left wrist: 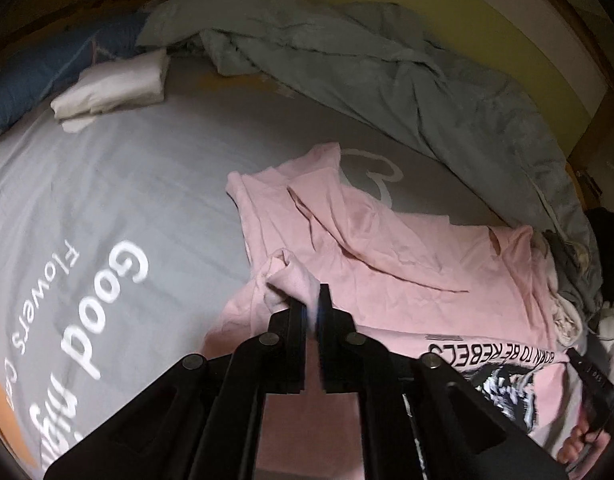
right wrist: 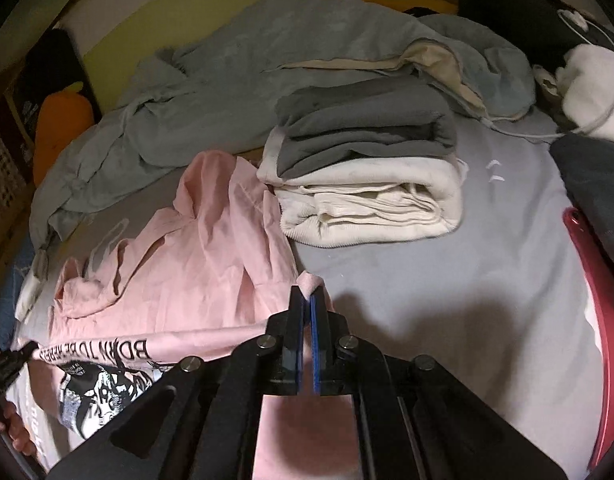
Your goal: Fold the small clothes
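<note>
While both grippers tilt down toward the bed [left wrist: 127, 184], we see each pinching a corner of the pink tee [left wrist: 387, 248]. The left gripper [left wrist: 313, 304] has its jaws nearly together, a bunched, rolled cuff of pink fabric clamped between the pads and poking out at 11 o'clock from the tips. The right gripper [right wrist: 307, 300] is fully closed on a small pink fold that sticks up at 12 o'clock past the blue-edged pads. In the right view a hand [right wrist: 15, 432] shows at 8 o'clock; in the left view fingers show at 4 o'clock.

The tee is thin, soft cotton, wrinkled, lying half-folded on the sheet at centre, its black-and-white print with block lettering nearest us. The sheet is smooth grey cloth with white printed words at 8 o'clock in the left view.

At 10 o'clock in the left view we note a folded white piece [left wrist: 115, 84], flat and rectangular. At 1 o'clock in the right view sits a neat stack [right wrist: 367, 168]: thick cream knit with ribbed edges below, dark grey fleece on top, touching the tee's far edge. A rumpled grey-green blanket [right wrist: 211, 80], plush, runs along the far side at 12 o'clock.
</note>
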`<state>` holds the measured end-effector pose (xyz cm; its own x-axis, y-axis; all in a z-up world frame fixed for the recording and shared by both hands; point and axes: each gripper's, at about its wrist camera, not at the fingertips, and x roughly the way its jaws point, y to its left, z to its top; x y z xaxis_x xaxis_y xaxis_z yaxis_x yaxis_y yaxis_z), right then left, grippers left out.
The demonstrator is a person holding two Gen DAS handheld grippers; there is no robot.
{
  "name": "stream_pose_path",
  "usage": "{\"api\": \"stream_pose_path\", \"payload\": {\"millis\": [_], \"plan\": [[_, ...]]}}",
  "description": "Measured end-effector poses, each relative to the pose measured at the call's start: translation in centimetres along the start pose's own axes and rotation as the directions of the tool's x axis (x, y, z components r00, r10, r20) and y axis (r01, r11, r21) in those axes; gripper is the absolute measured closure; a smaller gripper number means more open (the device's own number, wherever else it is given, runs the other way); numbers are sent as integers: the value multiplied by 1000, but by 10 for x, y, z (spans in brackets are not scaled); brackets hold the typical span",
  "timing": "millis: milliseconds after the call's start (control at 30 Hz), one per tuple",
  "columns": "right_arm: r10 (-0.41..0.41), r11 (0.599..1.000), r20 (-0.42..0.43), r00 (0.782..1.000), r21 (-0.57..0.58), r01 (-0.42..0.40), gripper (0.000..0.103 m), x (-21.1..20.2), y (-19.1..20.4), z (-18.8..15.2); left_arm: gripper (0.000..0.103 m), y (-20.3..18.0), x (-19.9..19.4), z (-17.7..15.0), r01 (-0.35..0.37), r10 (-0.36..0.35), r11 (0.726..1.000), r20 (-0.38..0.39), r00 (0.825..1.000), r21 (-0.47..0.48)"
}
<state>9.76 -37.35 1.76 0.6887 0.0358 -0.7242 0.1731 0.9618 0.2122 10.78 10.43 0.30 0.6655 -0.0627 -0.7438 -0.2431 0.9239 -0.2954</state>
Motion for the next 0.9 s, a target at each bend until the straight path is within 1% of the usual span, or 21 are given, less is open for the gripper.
{"api": "stream_pose_path", "payload": {"millis": [33,67,100,133,167,200,233,300,367,433,500,533,567,600,633,667,700,733,800,867,900], "plan": [[-5,1000,4,1000,-8,5,101,2,0,-1,93,2,0,-1,-9,9,1000,18,1000,-3],[-3,1000,11,1000,-16,3,101,3,0,-2,89,3,0,-3,-12,12,1000,33,999,-2],[1,1000,15,1000,-19,-1,101,4,-1,-2,81,1,-1,-5,-26,25,1000,47,999,17],[5,1000,18,1000,-28,-4,97,4,-2,-2,75,-1,-2,-6,-47,45,998,61,997,38],[3,999,19,1000,-38,-3,93,3,-2,-2,62,-3,-5,-7,-84,79,994,87,993,63],[-10,999,26,1000,-49,12,82,1,-1,-1,57,-4,-9,-8,-117,107,990,118,987,79],[-33,998,51,998,-52,36,65,-3,-3,1,56,-4,-13,-9,-135,121,987,142,982,89],[-56,997,91,994,-43,60,42,-11,-7,3,53,-4,-20,-9,-163,143,981,179,973,101],[-73,996,124,990,-43,79,42,-19,-11,6,53,-5,-26,-10,-163,135,979,208,969,125],[-62,996,135,989,-54,70,42,-24,-11,5,53,-14,-28,-12,-127,85,973,215,973,191],[-8,995,133,991,-102,21,42,-26,-4,2,53,-29,-25,-17,-49,-1,956,169,986,290],[39,987,111,993,-161,-21,42,-25,5,-2,53,-38,-22,-21,-20,-29,943,143,989,333],[91,974,65,994,-213,-75,42,-22,15,-7,53,-46,-19,-26,-6,-42,932,123,992,364],[181,944,-44,982,-273,-187,42,-13,30,-15,53,-53,-14,-32,10,-50,925,96,994,380],[222,922,-102,970,-303,-243,42,-7,41,-24,53,-59,-8,-39,43,-69,924,55,996,381],[224,912,-107,969,-327,-248,42,-6,49,-31,54,-66,-2,-46,80,-92,919,12,996,386],[217,891,-91,972,-388,-235,42,-7,64,-43,54,-74,2,-54,101,-105,910,-14,994,401],[217,862,-85,972,-450,-232,42,-9,77,-54,54,-84,4,-63,102,-104,897,-17,994,430],[200,798,-63,978,-568,-200,42,-16,101,-75,54,-101,3,-82,101,-109,856,-14,994,507],[181,750,-24,983,-643,-154,42,-22,117,-94,54,-114,1,-100,102,-119,816,-8,993,569],[183,738,-24,983,-657,-153,42,-23,120,-100,54,-118,0,-107,101,-120,805,-7,993,585]]}}
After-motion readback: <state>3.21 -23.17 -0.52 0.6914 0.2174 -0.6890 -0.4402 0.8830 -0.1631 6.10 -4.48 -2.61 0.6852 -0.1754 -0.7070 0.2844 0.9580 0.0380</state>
